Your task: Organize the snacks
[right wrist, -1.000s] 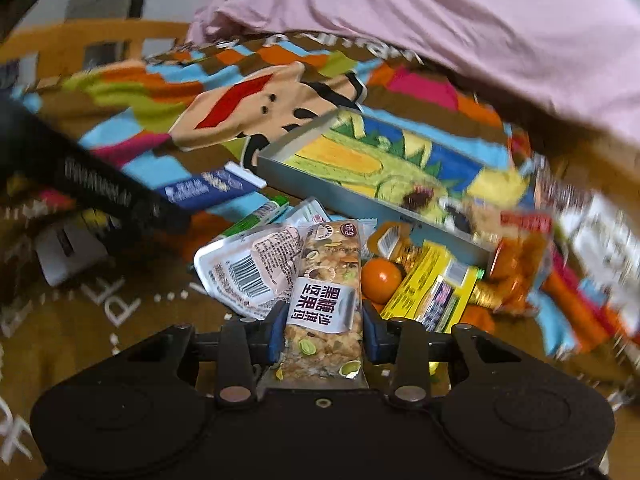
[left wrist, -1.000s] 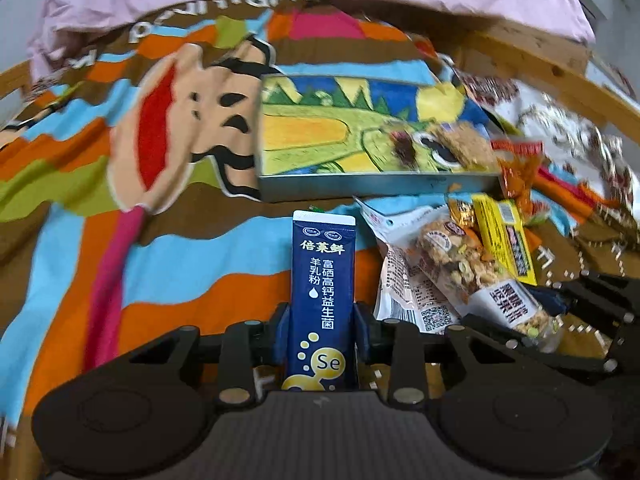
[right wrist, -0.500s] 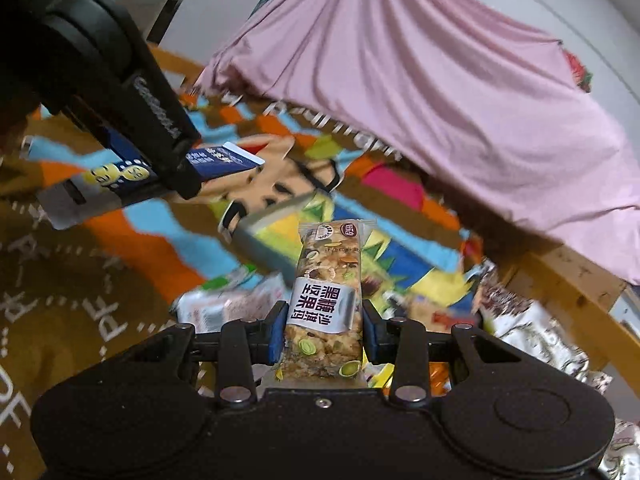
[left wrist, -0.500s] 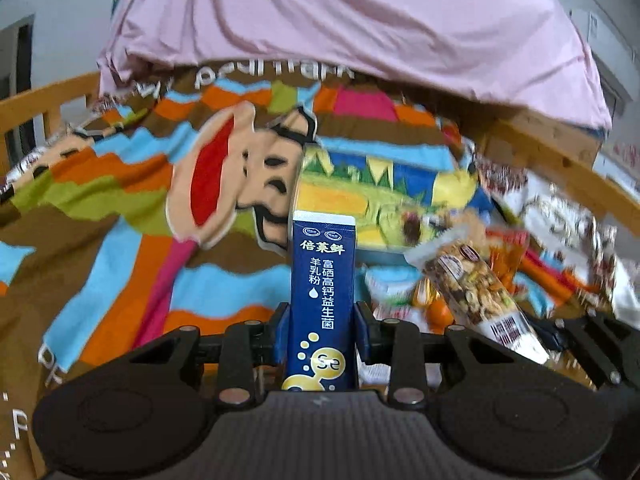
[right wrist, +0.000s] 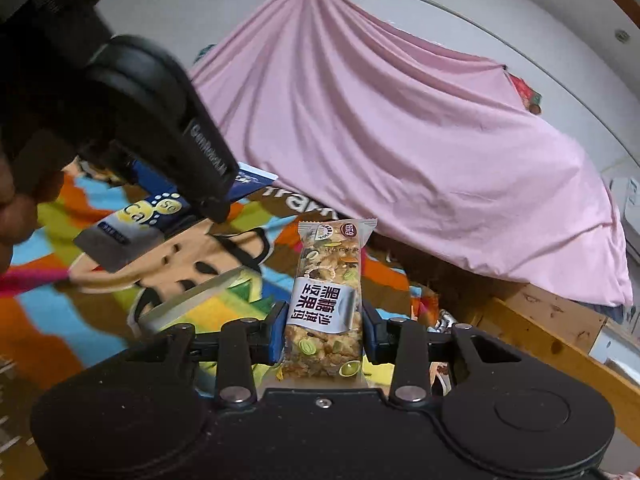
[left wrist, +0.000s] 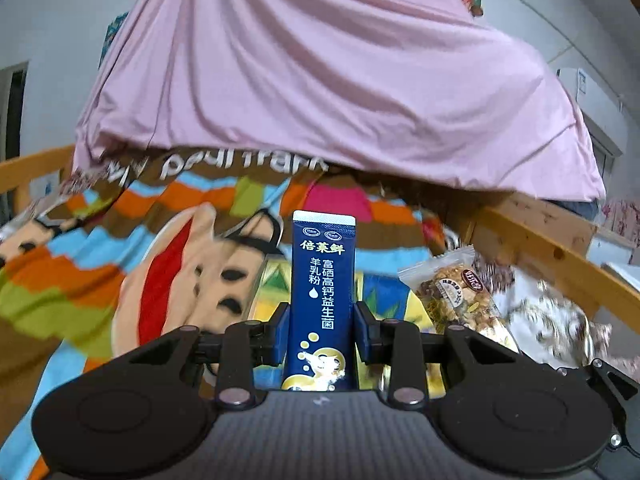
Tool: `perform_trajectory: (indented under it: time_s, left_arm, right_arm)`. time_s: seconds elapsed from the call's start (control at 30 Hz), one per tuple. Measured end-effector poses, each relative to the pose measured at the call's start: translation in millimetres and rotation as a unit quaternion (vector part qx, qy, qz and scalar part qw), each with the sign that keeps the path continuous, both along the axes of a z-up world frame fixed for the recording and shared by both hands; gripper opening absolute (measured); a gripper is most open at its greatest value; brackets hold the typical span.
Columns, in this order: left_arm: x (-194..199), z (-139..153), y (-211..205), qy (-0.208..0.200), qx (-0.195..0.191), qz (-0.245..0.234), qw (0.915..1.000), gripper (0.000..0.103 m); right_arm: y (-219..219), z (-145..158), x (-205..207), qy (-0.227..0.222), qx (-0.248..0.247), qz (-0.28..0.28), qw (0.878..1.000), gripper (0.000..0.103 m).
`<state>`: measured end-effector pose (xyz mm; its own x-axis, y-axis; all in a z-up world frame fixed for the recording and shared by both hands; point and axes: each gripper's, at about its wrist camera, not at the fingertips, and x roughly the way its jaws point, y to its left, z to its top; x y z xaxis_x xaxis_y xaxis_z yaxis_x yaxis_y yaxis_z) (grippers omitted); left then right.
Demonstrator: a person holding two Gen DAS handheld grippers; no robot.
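Observation:
My left gripper (left wrist: 322,334) is shut on a tall dark blue milk-powder sachet (left wrist: 323,292), held upright and lifted above the blanket. In the right wrist view the same blue sachet (right wrist: 160,210) sticks out under the left gripper's black finger (right wrist: 192,148). My right gripper (right wrist: 325,336) is shut on a clear-wrapped nut bar (right wrist: 328,304), also lifted. The nut bar (left wrist: 456,300) shows at the right in the left wrist view. Below both lies the picture-printed tin tray (right wrist: 192,300), mostly hidden by the grippers.
A striped cartoon blanket (left wrist: 120,280) covers the bed. A pink sheet (left wrist: 320,80) hangs behind it. A wooden bed rail (left wrist: 552,248) runs along the right, with shiny snack packs (left wrist: 556,320) beside it. A person's hand (right wrist: 16,200) shows at the left edge.
Both grippers have risen and tipped upward, each still holding its pack. The snack pile and most of the tray have dropped out of view below.

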<state>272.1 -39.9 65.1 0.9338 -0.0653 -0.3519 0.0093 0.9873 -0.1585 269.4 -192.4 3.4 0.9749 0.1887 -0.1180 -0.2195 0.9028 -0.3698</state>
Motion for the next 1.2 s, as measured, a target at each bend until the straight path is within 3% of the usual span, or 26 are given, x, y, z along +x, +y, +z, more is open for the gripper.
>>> perform_trajectory:
  time_s: [0.27,0.4,0.7,0.9,1.07,1.2]
  left_arm:
    - [67,-12,-21,-0.018,0.018,0.001,0.9997,0.036]
    - [99,-26,-26,-0.011,0.007,0.011,0.9999,0.036]
    - [159,-65,-24,0.050,-0.016,0.031,0.9982,0.036]
    - [178,-84,-25,0.080,0.002,0.030,0.9964,0.036]
    - [191,-97,-26,0.104,-0.007,0.043,0.9936,0.036]
    - [196,-106,-31,0.119,0.007,0.042,0.9920,0.036]
  right_arm:
    - [-21,-13,73,0.018,0.053,-0.023,0.998,0.039]
    - [-25,-23,101,0.036,0.078,-0.026,0.996,0.039]
    - [-15,-52,145,0.116,0.105,-0.020,0.987,0.039]
    - [-17,-68,165,0.155,0.111,-0.025,0.981,0.039]
    - [-18,-74,169,0.169,0.111,-0.030,0.979,0.039]
    - [-20,-75,172,0.181,0.111,-0.031,0.977,0.040]
